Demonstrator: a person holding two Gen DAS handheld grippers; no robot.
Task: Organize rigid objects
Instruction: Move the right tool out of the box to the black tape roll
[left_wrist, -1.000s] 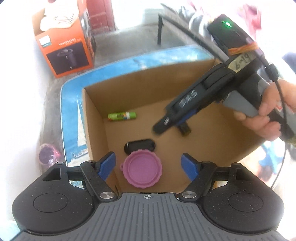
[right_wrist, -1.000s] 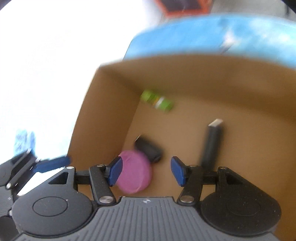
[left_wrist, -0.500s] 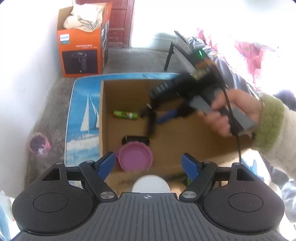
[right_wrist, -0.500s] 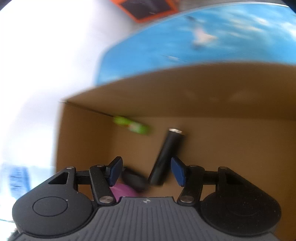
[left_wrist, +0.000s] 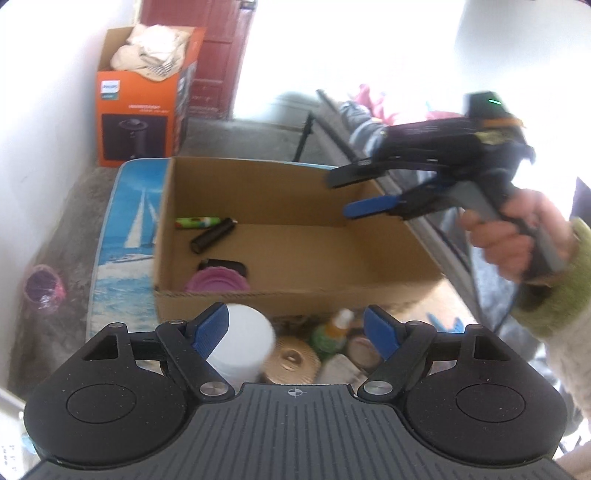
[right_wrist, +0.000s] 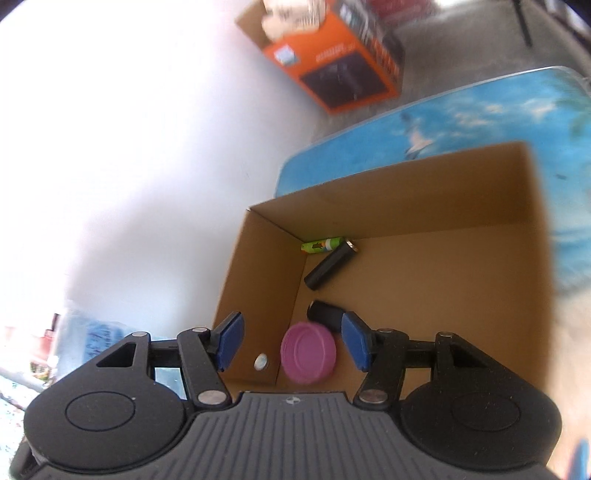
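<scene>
The cardboard box holds four things: one green tube, one black cylinder, one black case, and one pink lid at six o'clock. The left gripper is opening and holds nothing; the right gripper stands released, also holding nothing.

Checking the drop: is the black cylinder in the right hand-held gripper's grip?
No, the black cylinder lies on the cardboard box floor beside the green tube, and the right hand-held gripper is empty.

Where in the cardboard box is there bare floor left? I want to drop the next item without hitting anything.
The cardboard box is bare across its middle and the side nearest the right tool. The crowded strip runs along the opposite wall: green tube, black cylinder, black case, pink lid.
</scene>
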